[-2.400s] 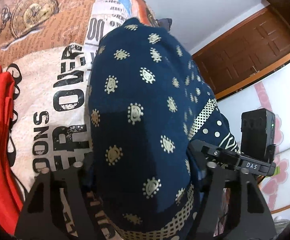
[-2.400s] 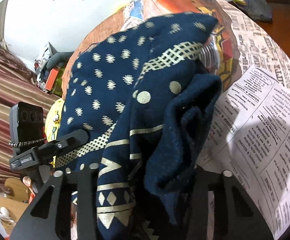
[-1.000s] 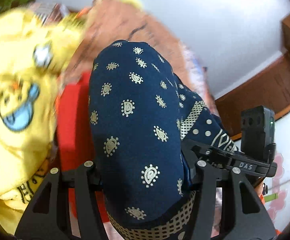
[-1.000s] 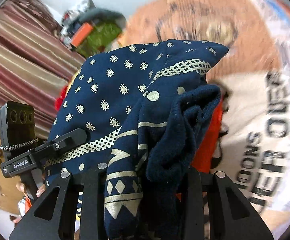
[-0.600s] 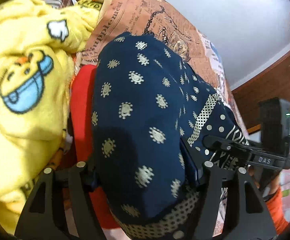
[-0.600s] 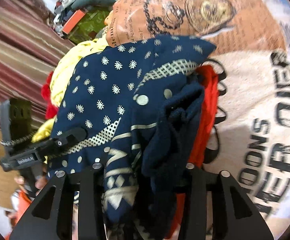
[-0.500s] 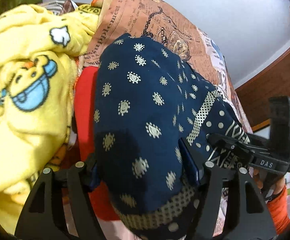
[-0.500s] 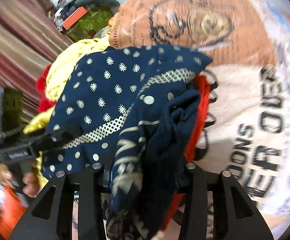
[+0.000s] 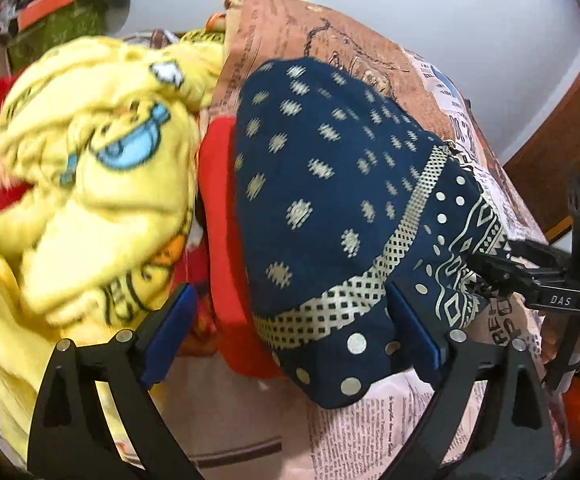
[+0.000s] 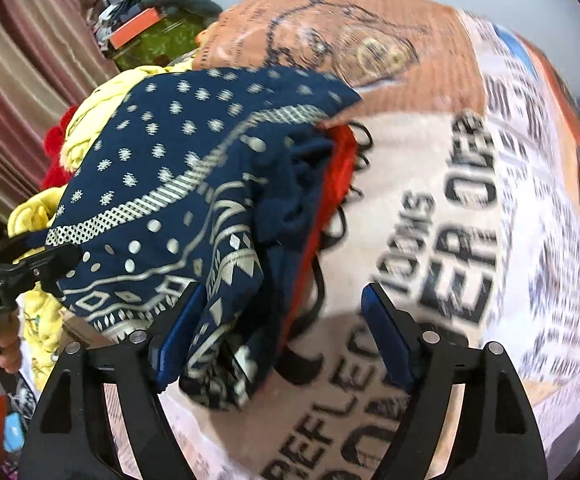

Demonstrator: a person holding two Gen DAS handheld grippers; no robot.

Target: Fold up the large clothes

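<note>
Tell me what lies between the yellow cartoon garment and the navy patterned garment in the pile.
A red garment fills that stretch: its strip runs between the yellow cartoon garment and the navy patterned garment, clearest in the left wrist view.

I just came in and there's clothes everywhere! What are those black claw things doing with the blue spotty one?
A person is folding clothes with a claw in each hand. The folded navy patterned garment now lies on a red garment, beside the yellow cartoon garment, on the newspaper-print bedsheet. Both the left gripper and the right gripper are open, so neither is pinching the cloth.
</note>
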